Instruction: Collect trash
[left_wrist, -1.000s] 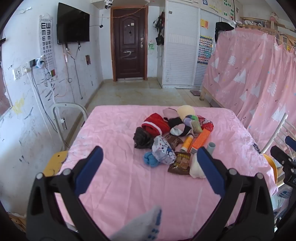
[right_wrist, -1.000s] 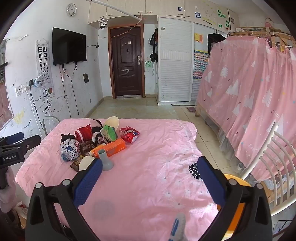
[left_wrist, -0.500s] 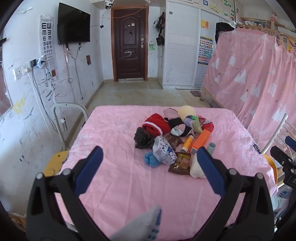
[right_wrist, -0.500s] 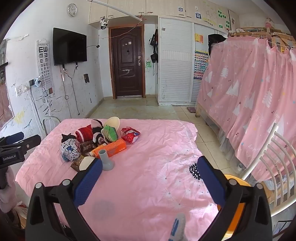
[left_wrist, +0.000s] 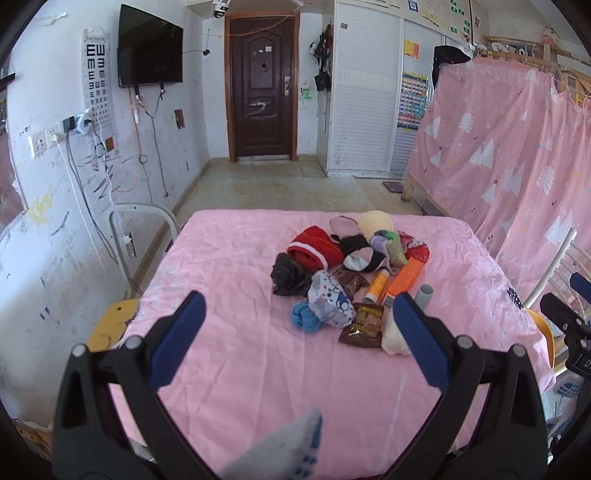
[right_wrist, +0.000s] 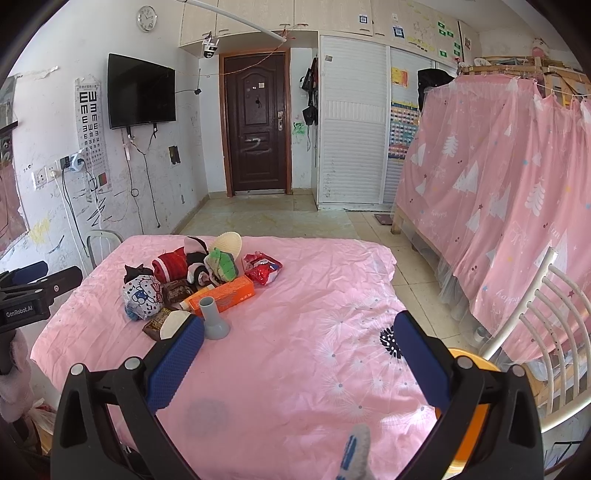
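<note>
A heap of trash and clothes lies on the pink table (left_wrist: 229, 266): a brown snack wrapper (left_wrist: 364, 325), an orange box (left_wrist: 404, 277), an orange tube (left_wrist: 376, 284), a black bag (left_wrist: 290, 275), a red shiny wrapper (right_wrist: 264, 271) and a grey cup (right_wrist: 214, 319). My left gripper (left_wrist: 295, 332) is open and empty, short of the heap. My right gripper (right_wrist: 297, 350) is open and empty over the table, right of the heap.
Socks lie mixed in: a red one (left_wrist: 314, 247), a blue ball (left_wrist: 304, 317), a printed bundle (left_wrist: 328, 301). A white chair (right_wrist: 546, 314) and an orange stool (right_wrist: 476, 369) stand at the right; another chair (left_wrist: 136, 229) at the left. A pink curtain (right_wrist: 498, 177) hangs beyond.
</note>
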